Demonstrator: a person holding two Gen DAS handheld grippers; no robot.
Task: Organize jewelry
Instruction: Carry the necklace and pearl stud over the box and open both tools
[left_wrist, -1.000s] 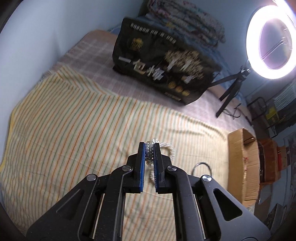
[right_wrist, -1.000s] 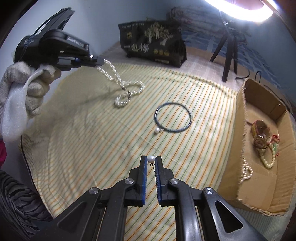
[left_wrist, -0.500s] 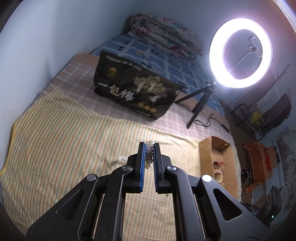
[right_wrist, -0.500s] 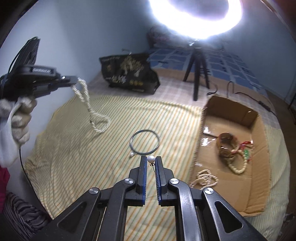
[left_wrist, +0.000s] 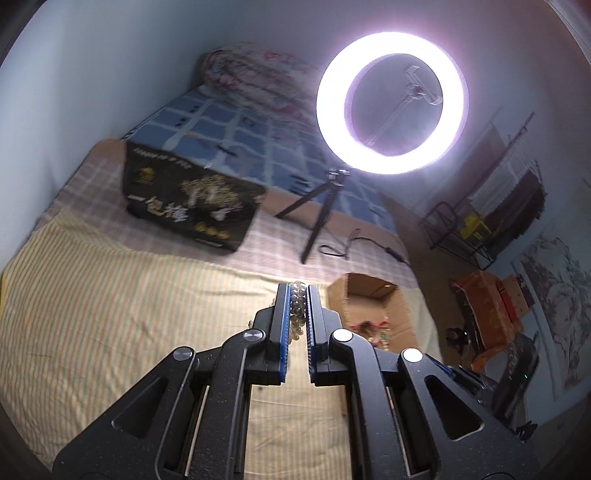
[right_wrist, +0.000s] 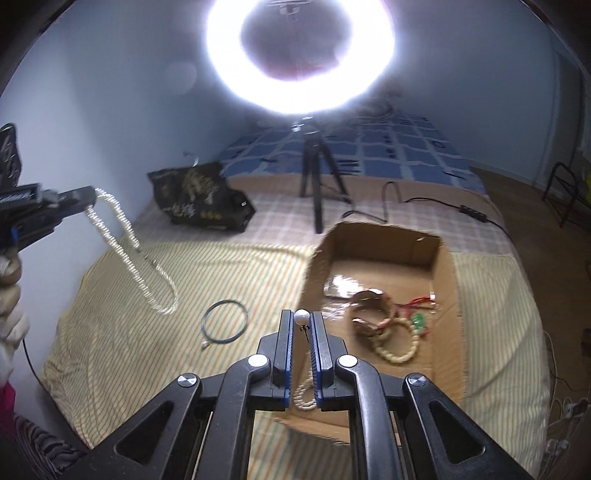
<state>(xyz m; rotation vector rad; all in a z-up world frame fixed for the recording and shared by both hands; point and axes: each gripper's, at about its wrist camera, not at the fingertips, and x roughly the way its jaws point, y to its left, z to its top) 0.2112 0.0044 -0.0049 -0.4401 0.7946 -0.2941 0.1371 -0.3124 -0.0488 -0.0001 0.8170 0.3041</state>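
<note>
**Op:** Bed under a striped sheet (right_wrist: 122, 317), checked cover beyond it, blue wall behind. Nearest me, right gripper (right_wrist: 302, 320): fingers nearly together, pinching a white pearl (right_wrist: 301, 316) at the tips. A thin dark stem hangs under it. I can't tell what it belongs to.

**Log:** Left side?

**Op:** Left gripper (left_wrist: 297, 291) is clamped on a bead strand (right_wrist: 129, 254). From the right wrist I see the strand hanging off its tip in a long loop, clear of the sheet. In its own view, beads are bunched between the pads.

**Log:** On the sheet?

**Op:** A dark hoop (right_wrist: 224, 322) lying flat, small pale bead at its lower edge, just left of the box (right_wrist: 384, 236).

**Log:** In the box?

**Op:** Brown bangles, a cream bead bracelet (right_wrist: 394, 341), something green with red cord. Another pale bead loop shows between my right fingers.

**Log:** Farther back?

**Op:** Black bag (left_wrist: 192, 201), then a lit ring lamp (left_wrist: 391, 103) on a tripod, folded quilt at the far wall.
</note>
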